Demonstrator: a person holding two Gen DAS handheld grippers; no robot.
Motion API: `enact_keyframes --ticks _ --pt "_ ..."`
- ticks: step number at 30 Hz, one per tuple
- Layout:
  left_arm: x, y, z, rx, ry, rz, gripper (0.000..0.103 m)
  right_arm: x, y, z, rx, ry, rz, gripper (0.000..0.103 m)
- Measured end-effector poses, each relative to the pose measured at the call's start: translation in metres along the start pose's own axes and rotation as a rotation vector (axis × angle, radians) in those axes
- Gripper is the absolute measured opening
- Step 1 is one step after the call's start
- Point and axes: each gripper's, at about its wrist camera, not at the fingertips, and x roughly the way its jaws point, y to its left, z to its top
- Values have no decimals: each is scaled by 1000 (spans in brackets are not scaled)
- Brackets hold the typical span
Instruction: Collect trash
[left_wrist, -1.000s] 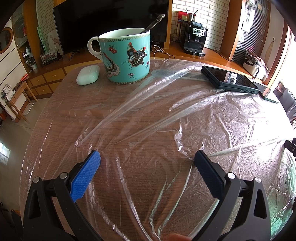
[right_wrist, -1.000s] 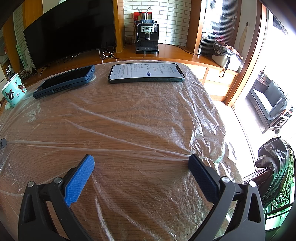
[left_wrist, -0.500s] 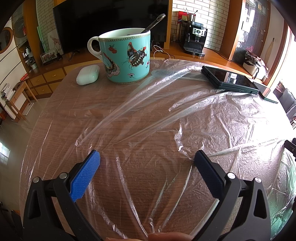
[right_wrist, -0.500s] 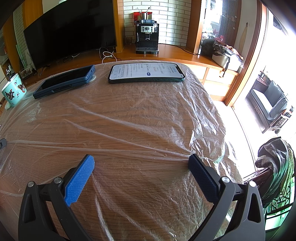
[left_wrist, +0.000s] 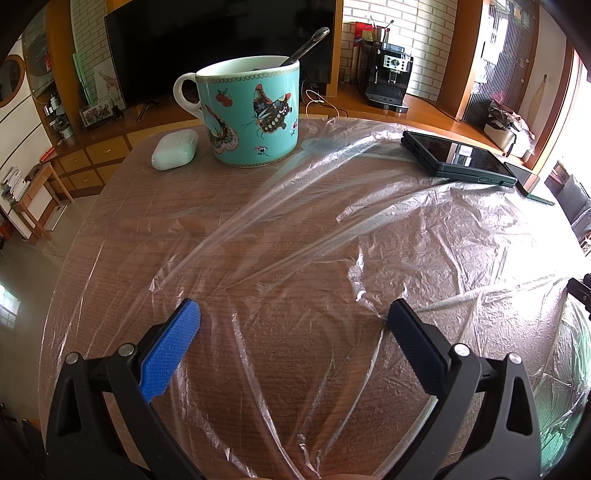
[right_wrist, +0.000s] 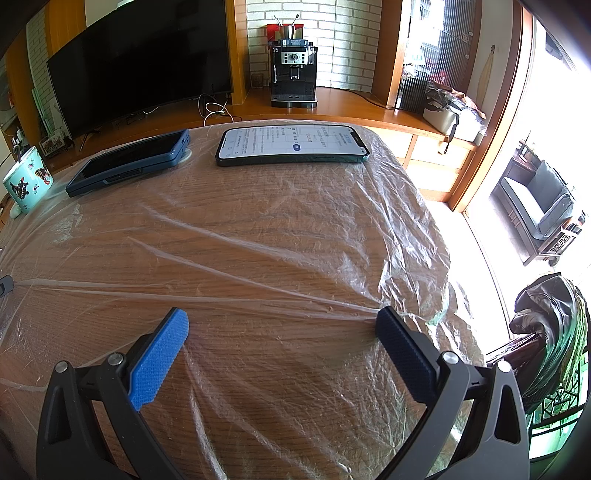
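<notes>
A plastic sheet (left_wrist: 424, 229) lies spread over the table (left_wrist: 122, 221). At the far edge a mug (left_wrist: 251, 114) stands with a spoon (left_wrist: 306, 46) in it and an earbud case (left_wrist: 174, 149) just to its left. To the right, two phones lie on the sheet: one in a case (right_wrist: 129, 166), and a second phone (right_wrist: 291, 146) right of it

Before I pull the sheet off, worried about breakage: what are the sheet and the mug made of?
The sheet looks like thin clear plastic film: see-through, crinkled, glinting. The mug looks like glazed ceramic: glossy turquoise with printed butterflies, though the look alone can't confirm it.
</notes>
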Motion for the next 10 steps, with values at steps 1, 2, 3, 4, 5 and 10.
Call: enact_keyframes --ticks 1,2,3,4,5,10 --pt "2 0 1 2 0 -1 102 0 0 0 0 0 0 99" --pt "3 0 1 3 0 -2 102 0 0 0 0 0 0 99" --pt "2 0 1 4 0 -4 102 0 0 0 0 0 0 99" --pt "4 -1 2 6 0 -6 102 0 0 0 0 0 0 99" --pt "4 -1 2 8 0 -7 102 0 0 0 0 0 0 99" --pt "5 -2 2 8 0 -7 102 0 0 0 0 0 0 99"
